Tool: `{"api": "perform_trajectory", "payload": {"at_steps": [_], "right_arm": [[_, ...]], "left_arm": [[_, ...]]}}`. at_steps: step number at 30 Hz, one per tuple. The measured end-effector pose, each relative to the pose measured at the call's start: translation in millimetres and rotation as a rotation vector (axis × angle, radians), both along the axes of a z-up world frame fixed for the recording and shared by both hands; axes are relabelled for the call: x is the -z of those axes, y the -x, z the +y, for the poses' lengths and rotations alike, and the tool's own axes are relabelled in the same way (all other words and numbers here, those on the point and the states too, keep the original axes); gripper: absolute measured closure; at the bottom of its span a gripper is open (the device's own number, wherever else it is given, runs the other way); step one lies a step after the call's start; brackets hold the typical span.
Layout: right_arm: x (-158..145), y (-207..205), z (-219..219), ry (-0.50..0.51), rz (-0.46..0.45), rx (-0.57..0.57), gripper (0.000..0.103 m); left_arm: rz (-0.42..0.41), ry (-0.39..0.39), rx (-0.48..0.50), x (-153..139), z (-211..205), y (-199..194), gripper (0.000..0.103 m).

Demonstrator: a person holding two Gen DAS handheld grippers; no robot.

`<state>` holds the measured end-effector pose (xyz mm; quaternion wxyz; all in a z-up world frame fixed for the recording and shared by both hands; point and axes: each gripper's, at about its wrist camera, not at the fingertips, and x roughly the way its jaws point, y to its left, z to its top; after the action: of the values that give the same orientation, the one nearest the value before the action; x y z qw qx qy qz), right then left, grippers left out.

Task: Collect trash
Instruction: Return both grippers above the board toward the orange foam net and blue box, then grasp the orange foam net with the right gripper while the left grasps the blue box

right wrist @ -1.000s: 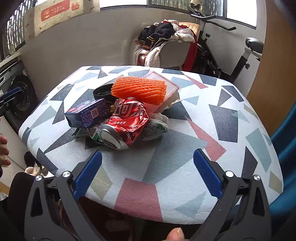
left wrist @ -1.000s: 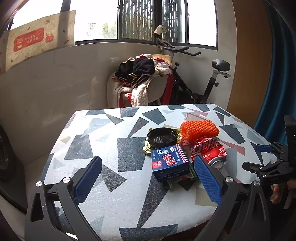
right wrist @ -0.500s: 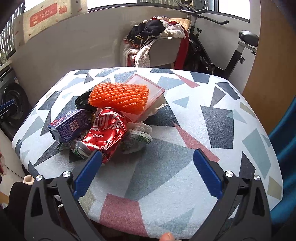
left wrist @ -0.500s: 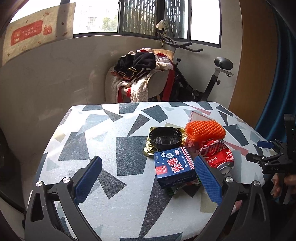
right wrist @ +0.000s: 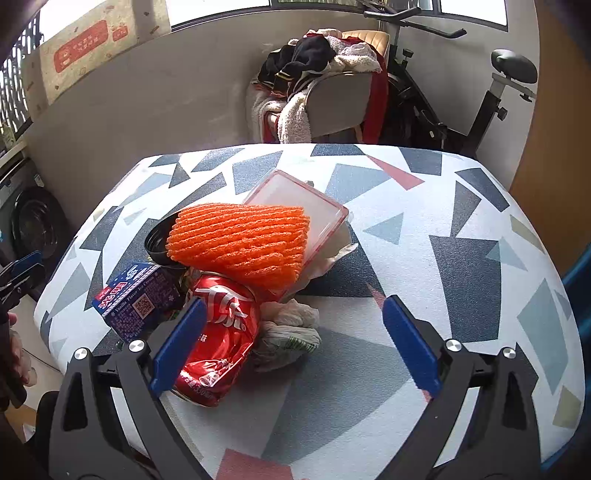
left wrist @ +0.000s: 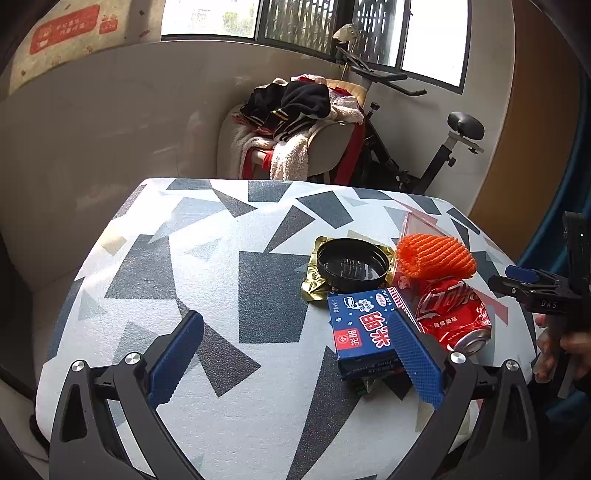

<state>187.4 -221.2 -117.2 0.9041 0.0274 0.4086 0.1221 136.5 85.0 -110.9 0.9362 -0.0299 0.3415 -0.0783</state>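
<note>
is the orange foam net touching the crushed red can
Touching. In the right wrist view the orange foam net lies over the top end of the crushed red can, with no gap visible between them.

Ahead of the gripper, a patterned table (left wrist: 207, 258); beyond it a chair (left wrist: 332, 144) heaped with clothes (left wrist: 291, 103), an exercise bike (left wrist: 436, 147) to its right, against a pale wall (left wrist: 110, 129) under daylit windows (left wrist: 432, 33).

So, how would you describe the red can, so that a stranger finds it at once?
On the patterned table, look at the trash pile near the front edge. The red can lies on its side between the blue carton and crumpled white wrapper. It is the only dented metal thing there.
</note>
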Motion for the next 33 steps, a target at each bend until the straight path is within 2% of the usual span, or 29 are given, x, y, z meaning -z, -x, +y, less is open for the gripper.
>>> {"api": "perform_trajectory", "payload": {"at_steps": [4, 6, 9, 11, 13, 18, 23, 29, 30, 31, 33], "right_arm": [[-3, -27, 16, -0.024, 0.005, -0.016, 0.010], [0, -43, 15, -0.060, 0.032, 0.022, 0.017], [13, -62, 8, -0.156, 0.103, 0.074, 0.033], [21, -66, 5, -0.209, 0.154, 0.086, 0.066], [20, -63, 4, -0.228, 0.157, 0.093, 0.086], [-5, -45, -1, -0.241, 0.025, 0.089, 0.090], [-32, -32, -8, -0.190, -0.089, 0.119, 0.090], [-42, -20, -15, -0.155, -0.124, 0.111, 0.091], [-42, -17, -16, -0.153, -0.124, 0.112, 0.091], [-42, -15, -17, -0.153, -0.124, 0.113, 0.091], [-42, -11, -20, -0.154, -0.123, 0.115, 0.091]], "left_arm": [[0.010, 0.012, 0.006, 4, -2, -7, 0.006], [0.013, 0.023, 0.013, 5, -4, -8, 0.006], [0.025, 0.034, 0.034, 8, -10, -10, 0.006], [0.047, 0.048, 0.060, 11, -16, -13, 0.006], [0.079, 0.070, 0.094, 15, -23, -17, 0.006], [0.161, 0.100, 0.133, 28, -42, -33, 0.006], [0.232, 0.057, 0.161, 45, -66, -51, 0.006], [0.270, -0.010, 0.154, 58, -83, -67, 0.006], [0.275, -0.024, 0.151, 60, -84, -68, 0.007], [0.277, -0.032, 0.152, 60, -85, -69, 0.026], [0.280, -0.035, 0.148, 59, -84, -69, 0.025]]}}
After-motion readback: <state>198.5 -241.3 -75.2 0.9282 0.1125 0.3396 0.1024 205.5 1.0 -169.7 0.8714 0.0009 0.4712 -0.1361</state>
